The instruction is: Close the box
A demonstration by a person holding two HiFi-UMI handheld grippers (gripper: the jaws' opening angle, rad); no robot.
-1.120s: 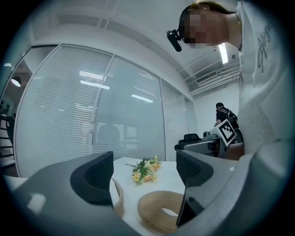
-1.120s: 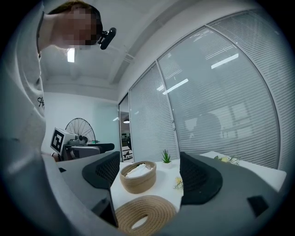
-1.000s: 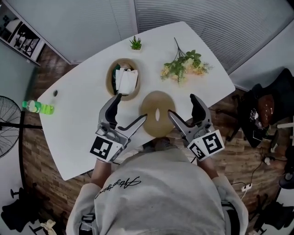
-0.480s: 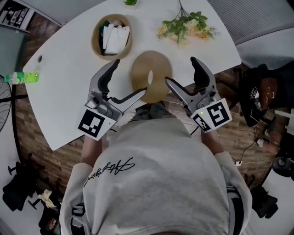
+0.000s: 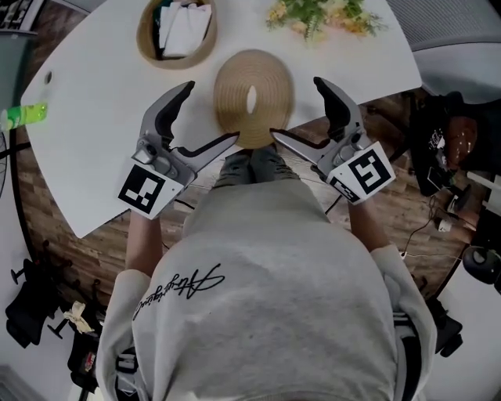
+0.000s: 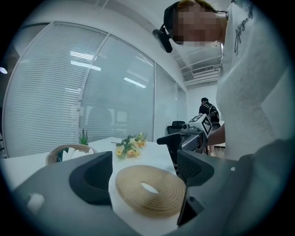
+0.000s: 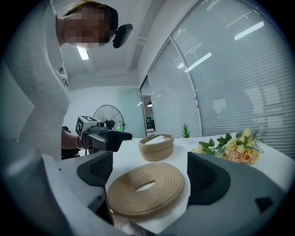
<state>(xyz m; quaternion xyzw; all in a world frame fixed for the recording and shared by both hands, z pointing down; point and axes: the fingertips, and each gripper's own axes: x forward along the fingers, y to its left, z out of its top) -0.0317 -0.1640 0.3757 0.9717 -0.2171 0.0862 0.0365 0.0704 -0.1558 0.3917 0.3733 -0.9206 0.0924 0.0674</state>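
Observation:
A flat woven rope lid [image 5: 253, 98] with a slot in its middle lies on the white table [image 5: 102, 133] near the front edge. The woven basket [image 5: 176, 31] stands open behind it to the left, with white cloth inside. My left gripper [image 5: 210, 116] hovers open just left of the lid. My right gripper [image 5: 300, 110] is open just right of it; its jaws have just been opening, with nothing gripped. In the left gripper view the lid [image 6: 150, 191] lies low ahead of the jaws. The right gripper view shows the lid [image 7: 146, 189] and the basket [image 7: 156, 146] beyond it.
A bunch of yellow flowers [image 5: 325, 16] lies at the back right of the table. A small potted plant [image 7: 185, 132] stands far back. A green bottle [image 5: 19, 116] sits at the table's left end. Chairs and cables are on the wooden floor to the right.
Both grippers have come down towards the table and now point more level at the lid. The right jaws stand wider than before. The lid and basket have not moved.

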